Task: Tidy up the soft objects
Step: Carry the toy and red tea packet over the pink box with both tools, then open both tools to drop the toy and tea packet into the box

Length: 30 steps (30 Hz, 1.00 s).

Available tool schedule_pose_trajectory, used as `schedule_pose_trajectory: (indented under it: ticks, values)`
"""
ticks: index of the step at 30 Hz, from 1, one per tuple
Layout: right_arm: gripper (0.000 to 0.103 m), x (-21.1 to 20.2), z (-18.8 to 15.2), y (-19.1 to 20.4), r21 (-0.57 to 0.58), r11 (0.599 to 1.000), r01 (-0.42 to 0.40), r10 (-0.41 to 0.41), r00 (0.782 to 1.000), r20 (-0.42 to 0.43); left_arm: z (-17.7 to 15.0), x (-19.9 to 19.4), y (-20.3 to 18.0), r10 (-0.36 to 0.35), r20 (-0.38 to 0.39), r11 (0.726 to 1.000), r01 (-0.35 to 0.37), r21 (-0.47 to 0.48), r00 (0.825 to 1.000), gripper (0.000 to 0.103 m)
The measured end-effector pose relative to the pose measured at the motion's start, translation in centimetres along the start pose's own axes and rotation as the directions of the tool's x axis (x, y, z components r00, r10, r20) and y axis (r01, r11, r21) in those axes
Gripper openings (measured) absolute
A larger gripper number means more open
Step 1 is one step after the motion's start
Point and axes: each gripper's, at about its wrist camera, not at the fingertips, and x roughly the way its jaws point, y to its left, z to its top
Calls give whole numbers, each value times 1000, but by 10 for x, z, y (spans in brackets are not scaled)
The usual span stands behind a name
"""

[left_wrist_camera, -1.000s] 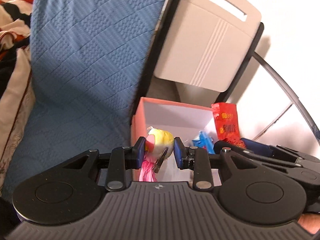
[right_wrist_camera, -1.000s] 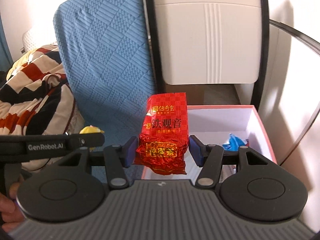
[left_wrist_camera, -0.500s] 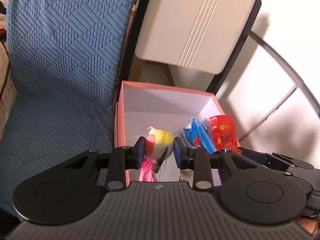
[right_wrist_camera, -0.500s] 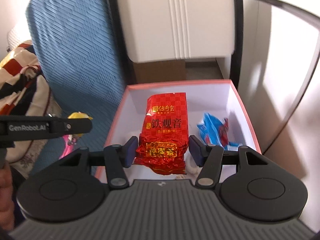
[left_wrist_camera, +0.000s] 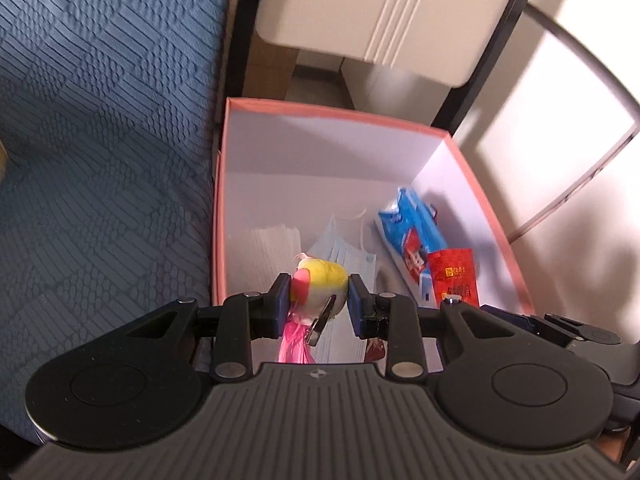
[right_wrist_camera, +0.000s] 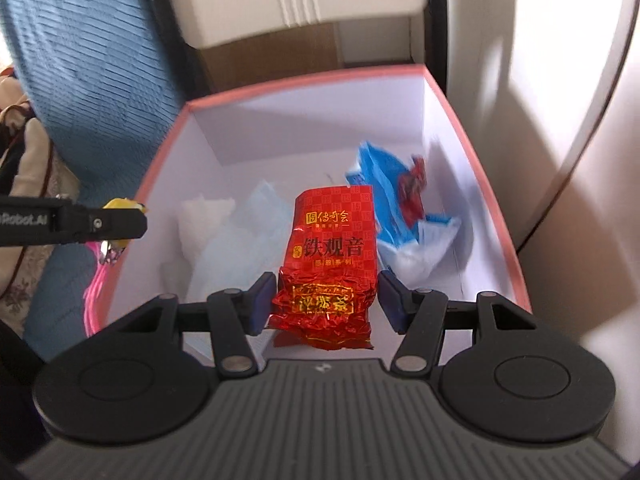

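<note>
My left gripper (left_wrist_camera: 319, 300) is shut on a small yellow plush toy (left_wrist_camera: 322, 280) with a pink ribbon, held over the near left part of the pink box (left_wrist_camera: 332, 114). My right gripper (right_wrist_camera: 326, 300) is shut on a red foil tea packet (right_wrist_camera: 330, 256) and holds it above the middle of the same box (right_wrist_camera: 304, 80). Inside the box lie a blue tissue pack (left_wrist_camera: 412, 232), a blue face mask (left_wrist_camera: 344, 256) and white tissues (left_wrist_camera: 272, 248). The red packet also shows in the left wrist view (left_wrist_camera: 454, 276).
A blue quilted cushion (left_wrist_camera: 100, 120) lies left of the box. A beige chair back (left_wrist_camera: 380, 12) stands behind it. A white surface with a dark curved rim (left_wrist_camera: 580, 64) runs along the right. Patterned fabric (right_wrist_camera: 24, 160) lies at far left.
Both grippers have moved forward and tilted down over the box, still holding their objects. The box interior and its contents now fill both views.
</note>
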Motion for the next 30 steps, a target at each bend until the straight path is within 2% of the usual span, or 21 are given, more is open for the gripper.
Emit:
schedule_pose_trajectory:
  ticks: [5, 13, 14, 15, 16, 17, 18, 24, 30]
  values:
    - [59, 14, -5, -6, 7, 1000, -2, 3, 1000, -31, -3, 18, -3, 13, -33, 1000, -12, 7, 999, 35]
    - [60, 17, -5, -18, 41, 999, 1, 1, 999, -38, -3, 23, -7, 15, -50, 1000, -14, 24, 999, 36]
    - [62, 16, -5, -18, 41, 999, 1, 1, 999, -38, -2, 22, -8, 8, -55, 1000, -6, 27, 998, 39]
    - [65, 16, -5, -18, 40, 999, -4, 5, 999, -39, -2, 21, -8, 3, -60, 1000, -1, 26, 998, 51]
    - [73, 16, -4, -19, 38, 999, -16, 17, 999, -43, -1, 20, -9, 4, -58, 1000, -2, 27, 998, 57]
    - [80, 15, -3, -19, 37, 999, -30, 32, 998, -45, -1, 17, -9, 3, -50, 999, -2, 35, 999, 64]
    - [82, 15, -3, -18, 40, 999, -34, 36, 998, -43, -1, 15, -10, 0, -43, 999, 2, 43, 999, 65]
    - [82, -2, 3, -14, 49, 998, -28, 28, 1000, -8, 5, -9, -9, -19, 1, 999, 18, 37, 1000, 67]
    - [82, -33, 16, -5, 51, 998, -28, 25, 998, 54, 13, -50, -8, -25, 79, 999, 22, 45, 997, 67]
